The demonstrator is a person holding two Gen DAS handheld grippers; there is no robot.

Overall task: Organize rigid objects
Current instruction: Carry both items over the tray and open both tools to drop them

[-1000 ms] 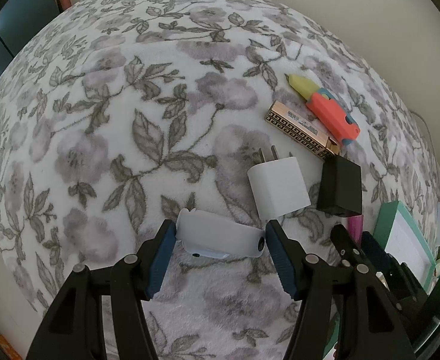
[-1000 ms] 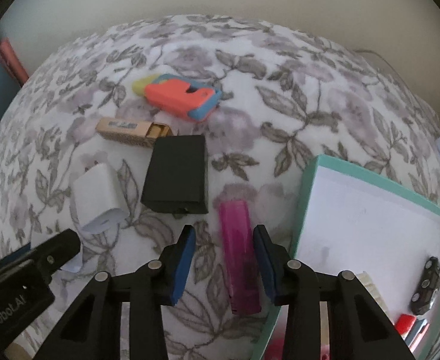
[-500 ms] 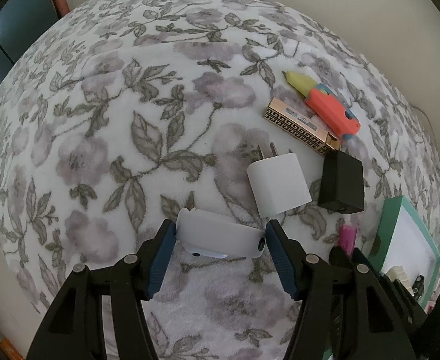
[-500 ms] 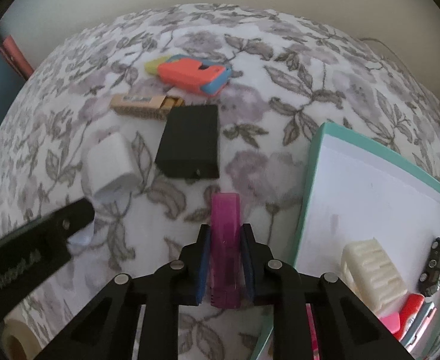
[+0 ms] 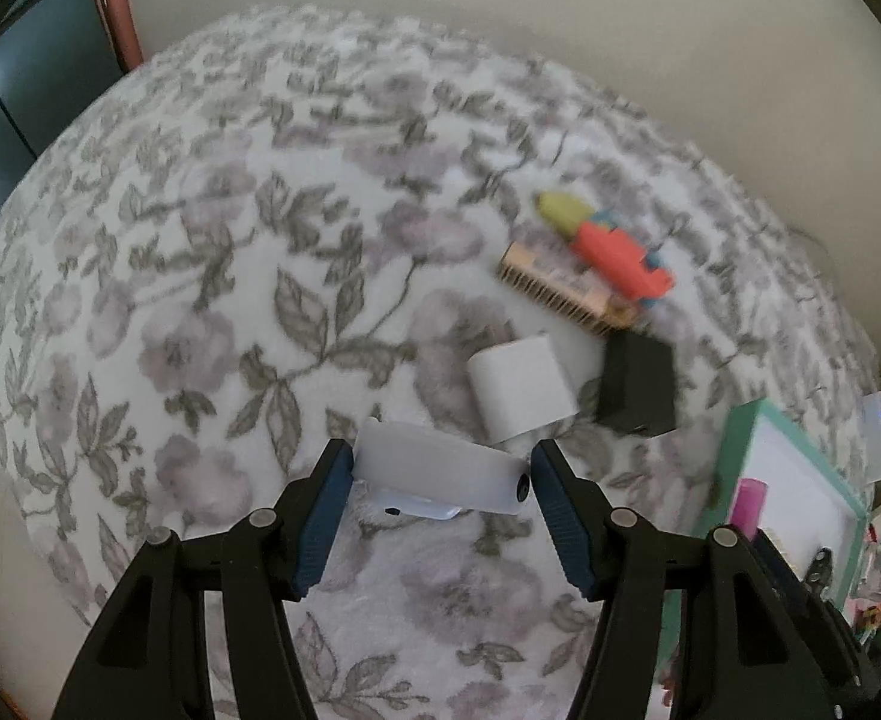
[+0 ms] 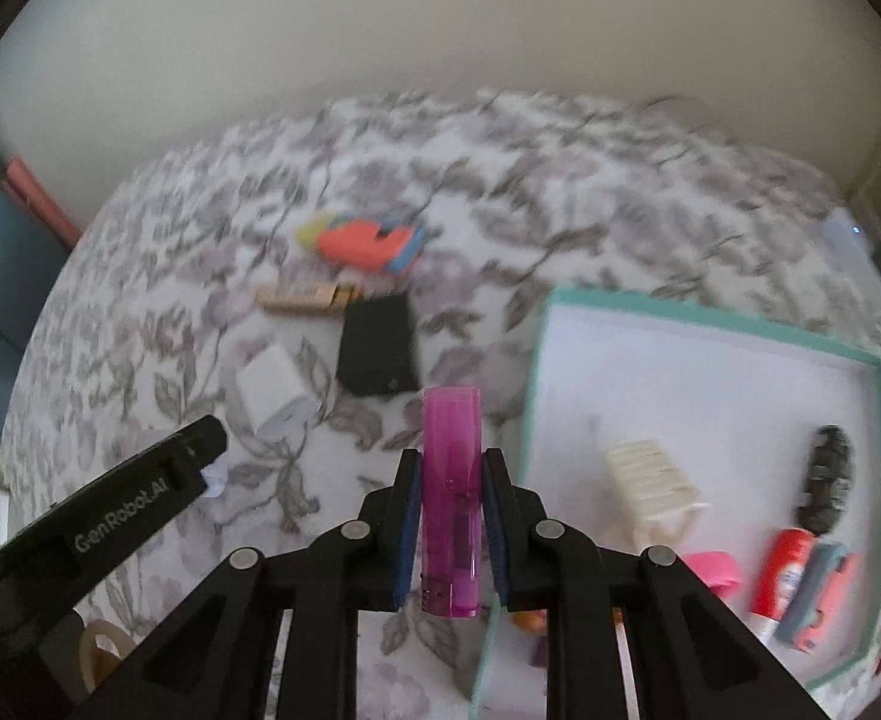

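Observation:
My right gripper (image 6: 451, 468) is shut on a magenta lighter (image 6: 451, 480) and holds it lifted above the floral cloth, just left of the teal-rimmed box (image 6: 710, 318). The lighter also shows in the left wrist view (image 5: 748, 507) by the box (image 5: 740, 450). My left gripper (image 5: 440, 468) is shut on a white oblong gadget (image 5: 440, 468), slightly raised over the cloth. A white charger (image 5: 521, 396), a black block (image 5: 638, 384), a gold lighter (image 5: 560, 288) and an orange toy knife (image 5: 614, 252) lie beyond it.
The box holds a cream comb-like clip (image 6: 650, 480), a black toy car (image 6: 827, 477), a red tube (image 6: 782, 576) and other small items. A tape roll (image 6: 101, 654) lies at the lower left. A wall stands behind the cloth.
My right gripper closed on the magenta lighter and lifted it up and back toward the box. My left gripper rose slightly with the white gadget held.

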